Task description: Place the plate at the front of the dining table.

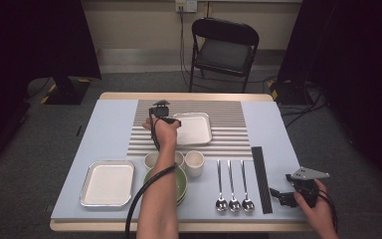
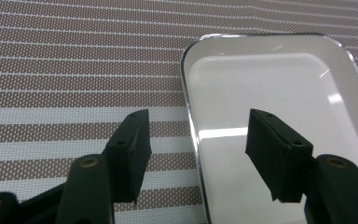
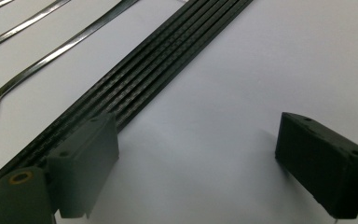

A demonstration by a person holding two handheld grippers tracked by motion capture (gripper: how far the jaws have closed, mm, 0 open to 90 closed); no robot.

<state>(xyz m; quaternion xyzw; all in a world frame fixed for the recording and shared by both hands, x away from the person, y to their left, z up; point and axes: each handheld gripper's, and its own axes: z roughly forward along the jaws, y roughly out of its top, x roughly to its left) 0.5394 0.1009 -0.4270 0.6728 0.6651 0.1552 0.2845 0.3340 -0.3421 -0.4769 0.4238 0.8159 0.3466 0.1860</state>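
Left gripper above striped placemat, jaws spread astride left rim of metal tray, pads clear of it. Tray: shiny, rectangular, rounded corners, pale glossy inside, at 12 o'clock on table. Right gripper at 4 o'clock, jaws wide, nothing between, beside black ribbed strip. No legible writing.

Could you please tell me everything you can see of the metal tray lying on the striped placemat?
The metal tray is a shallow rectangle with rounded corners, a shiny rolled rim and a pale, reflective, empty floor. It lies flat on the striped placemat. The left gripper straddles its near rim with open jaws, not pressing on it.
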